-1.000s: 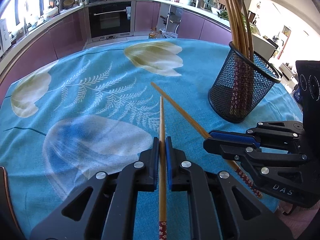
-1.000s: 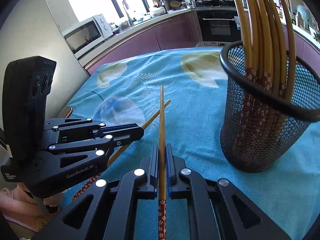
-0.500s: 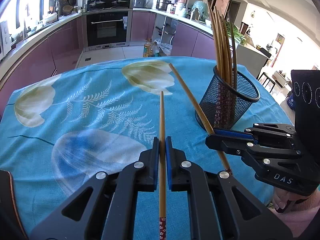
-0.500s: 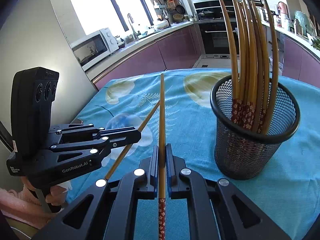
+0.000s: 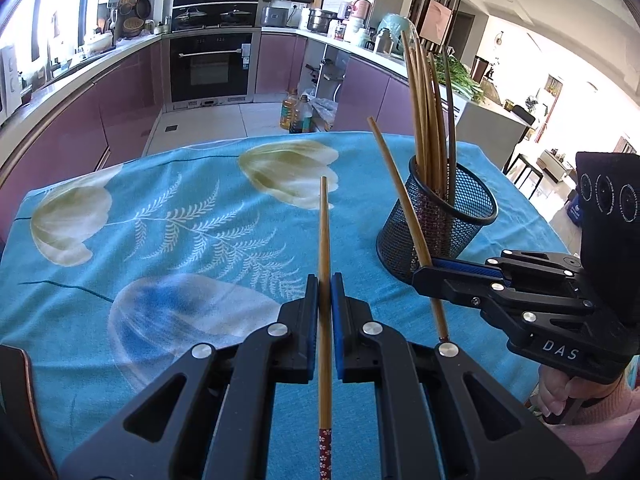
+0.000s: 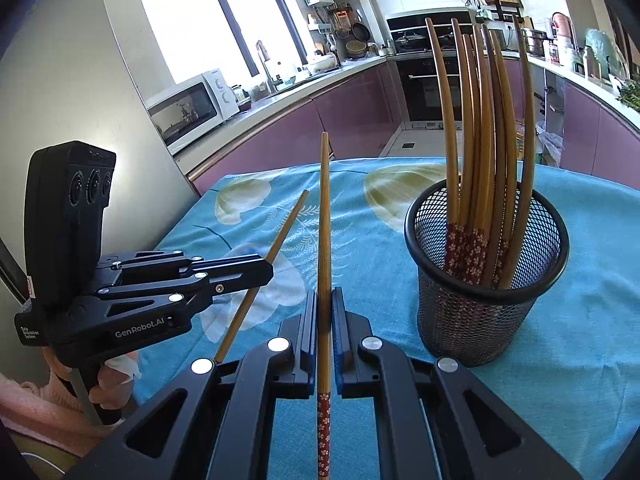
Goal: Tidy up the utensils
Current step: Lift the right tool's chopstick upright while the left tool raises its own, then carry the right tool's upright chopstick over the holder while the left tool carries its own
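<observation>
Daylight floods both views. In the right wrist view the window (image 6: 200,20) at upper left is blown out to white; in the left wrist view the room at far right washes out in glare. The tablecloth (image 5: 180,240) is evenly lit and sharp, with soft shadows. Fisheye distortion bends the counters, and the frame corners fall dark. No motion blur shows.

Both clamped: left hand-held gripper (image 5: 325,292), pitched down, jaws pinching a chopstick (image 5: 325,240) pointing 12 o'clock; right hand-held gripper (image 6: 325,308) likewise on its chopstick (image 6: 325,220), sitting at 3 o'clock of the left one.
</observation>
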The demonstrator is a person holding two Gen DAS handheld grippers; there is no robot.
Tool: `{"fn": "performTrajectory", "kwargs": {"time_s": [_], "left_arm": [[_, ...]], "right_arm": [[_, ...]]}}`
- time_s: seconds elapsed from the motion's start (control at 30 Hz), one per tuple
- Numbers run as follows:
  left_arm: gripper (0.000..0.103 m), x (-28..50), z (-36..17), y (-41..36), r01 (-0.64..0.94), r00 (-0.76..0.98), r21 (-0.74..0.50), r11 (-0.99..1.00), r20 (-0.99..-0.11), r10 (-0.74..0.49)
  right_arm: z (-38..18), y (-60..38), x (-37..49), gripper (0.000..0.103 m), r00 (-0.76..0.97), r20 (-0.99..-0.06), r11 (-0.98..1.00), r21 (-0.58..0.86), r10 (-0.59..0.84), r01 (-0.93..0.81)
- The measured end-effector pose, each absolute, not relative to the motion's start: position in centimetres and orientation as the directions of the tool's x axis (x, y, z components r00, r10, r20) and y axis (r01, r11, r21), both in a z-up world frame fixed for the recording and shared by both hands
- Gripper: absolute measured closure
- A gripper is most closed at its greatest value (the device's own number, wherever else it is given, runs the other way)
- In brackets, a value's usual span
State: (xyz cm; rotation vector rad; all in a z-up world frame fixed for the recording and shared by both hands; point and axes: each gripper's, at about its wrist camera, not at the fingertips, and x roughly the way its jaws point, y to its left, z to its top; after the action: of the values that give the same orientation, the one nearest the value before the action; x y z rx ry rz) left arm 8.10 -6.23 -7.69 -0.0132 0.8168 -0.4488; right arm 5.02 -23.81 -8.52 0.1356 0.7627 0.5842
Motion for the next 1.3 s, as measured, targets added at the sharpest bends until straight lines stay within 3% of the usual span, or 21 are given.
{"fn": "performTrajectory", "kwargs": {"time_s": [0.5, 1.3], "left_arm": [[0.096, 7.3, -6.5, -6.6, 0.406, 0.604, -0.181, 0.896, -0.682, -0.411], [0.096, 7.5, -7.1, -7.2, 0.421, 0.576, -0.195, 0.886, -0.697, -0.427]], "right_arm": [[-9.5, -22.9, 5.4, 0.097, 0.534, -0.64, 0.823, 0.317, 0.553, -0.471], [-8.7, -22.9, 4.7, 0.097, 0.558, -0.606, 0.814, 0.308, 0.567, -0.493]]}}
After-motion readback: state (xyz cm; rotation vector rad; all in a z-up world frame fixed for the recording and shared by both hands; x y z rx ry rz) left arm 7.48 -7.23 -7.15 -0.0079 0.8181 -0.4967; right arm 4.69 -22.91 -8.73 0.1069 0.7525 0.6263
